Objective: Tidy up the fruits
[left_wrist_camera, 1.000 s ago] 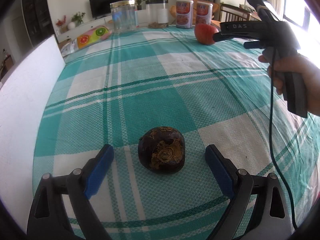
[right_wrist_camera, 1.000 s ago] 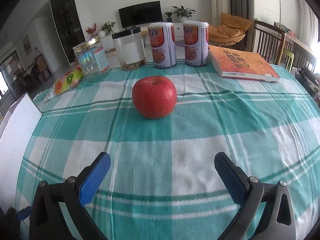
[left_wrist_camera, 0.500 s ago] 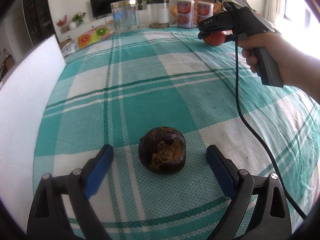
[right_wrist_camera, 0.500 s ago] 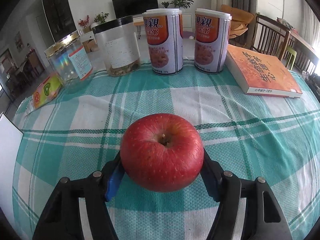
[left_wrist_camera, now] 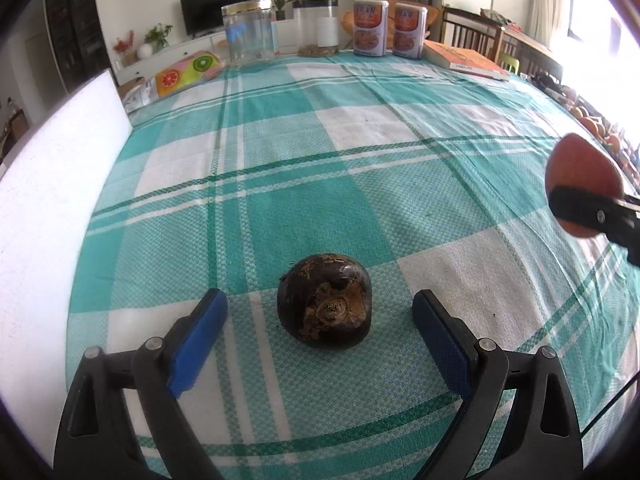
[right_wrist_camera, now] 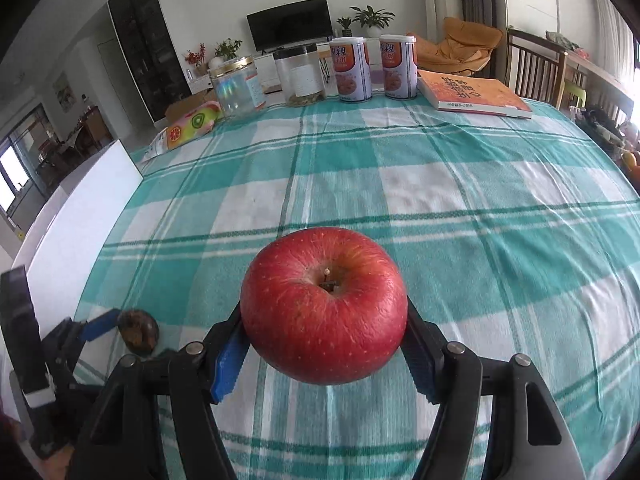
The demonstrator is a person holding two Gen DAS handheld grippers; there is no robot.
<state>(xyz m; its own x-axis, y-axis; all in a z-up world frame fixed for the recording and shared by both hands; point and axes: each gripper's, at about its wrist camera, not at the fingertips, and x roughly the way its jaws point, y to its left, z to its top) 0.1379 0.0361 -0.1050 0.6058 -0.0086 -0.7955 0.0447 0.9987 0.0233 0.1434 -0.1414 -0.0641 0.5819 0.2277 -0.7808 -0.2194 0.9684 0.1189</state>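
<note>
Two wrist views over a table covered by a teal-and-white plaid cloth [left_wrist_camera: 320, 184]. Along the far edge stand a clear jar with a gold lid [right_wrist_camera: 236, 86], a dark-lidded jar [right_wrist_camera: 300, 76] and two orange-labelled tins [right_wrist_camera: 372, 68], with an orange book [right_wrist_camera: 472, 94] to their right and a fruit-printed packet [right_wrist_camera: 192, 126] to their left. A white board [left_wrist_camera: 48, 184] rises at the cloth's left side; beyond are a television, potted plants and wooden chairs.

Left gripper [left_wrist_camera: 320, 316]: jaws spread, the dark round fruit [left_wrist_camera: 325, 300] resting on the cloth between the blue pads, touching neither; unchanged from a second ago.

Right gripper [right_wrist_camera: 324, 348]: pads pressed on the red apple [right_wrist_camera: 324, 304], stem up, apparently lifted off the cloth, though its underside is hidden. A second ago the apple sat untouched near the tins; it now appears at the right edge of the left view, nearer the dark fruit.
</note>
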